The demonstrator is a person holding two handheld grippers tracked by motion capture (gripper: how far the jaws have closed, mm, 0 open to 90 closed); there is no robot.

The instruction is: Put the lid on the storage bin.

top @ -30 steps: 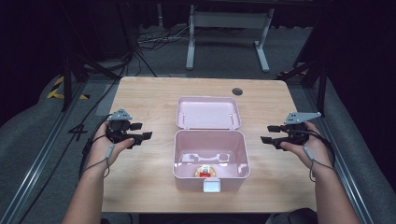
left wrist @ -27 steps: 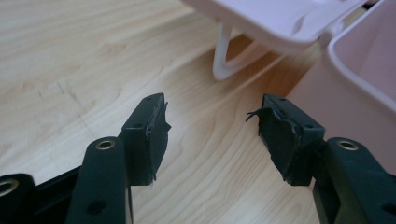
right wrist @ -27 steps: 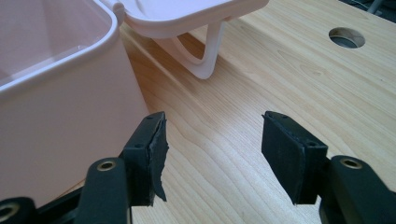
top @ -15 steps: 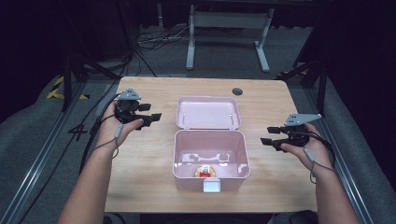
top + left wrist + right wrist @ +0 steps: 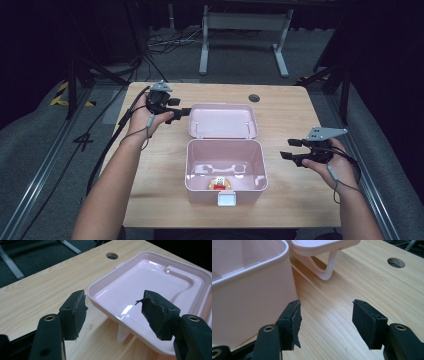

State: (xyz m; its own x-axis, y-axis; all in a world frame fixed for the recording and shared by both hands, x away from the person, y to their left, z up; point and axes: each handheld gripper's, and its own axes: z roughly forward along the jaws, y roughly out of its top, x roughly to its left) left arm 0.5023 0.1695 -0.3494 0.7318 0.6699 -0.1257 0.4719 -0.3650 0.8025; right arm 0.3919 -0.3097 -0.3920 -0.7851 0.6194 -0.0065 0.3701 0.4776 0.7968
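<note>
left tool [image 5: 182, 111] sits at the far-left corner of the open lid [image 5: 222, 120], jaws apart; in the left gripper view the lid's corner rim [image 5: 117, 312] lies between the two pads, one pad over the bench and the other over the lid's inside, can't tell if either touches. lid is laid back flat behind the pink box [image 5: 225, 170], inside facing up, propped on a white stay that shows under its edge in the right gripper view [image 5: 325, 267]. box stands open mid-bench, white latch [image 5: 226, 200] on its near wall, a small red and yellow item [image 5: 218, 182] on its floor by the near wall. right tool [image 5: 289, 149] hovers off the box's right side, near but apart, jaws apart with nothing between them; in the right gripper view the box wall [image 5: 249, 302] is just beside the left-hand pad, bare wood between the pads. bench [image 5: 150, 190] is light wood with a round cable hole [image 5: 254, 97] at the far edge behind the lid.
</note>
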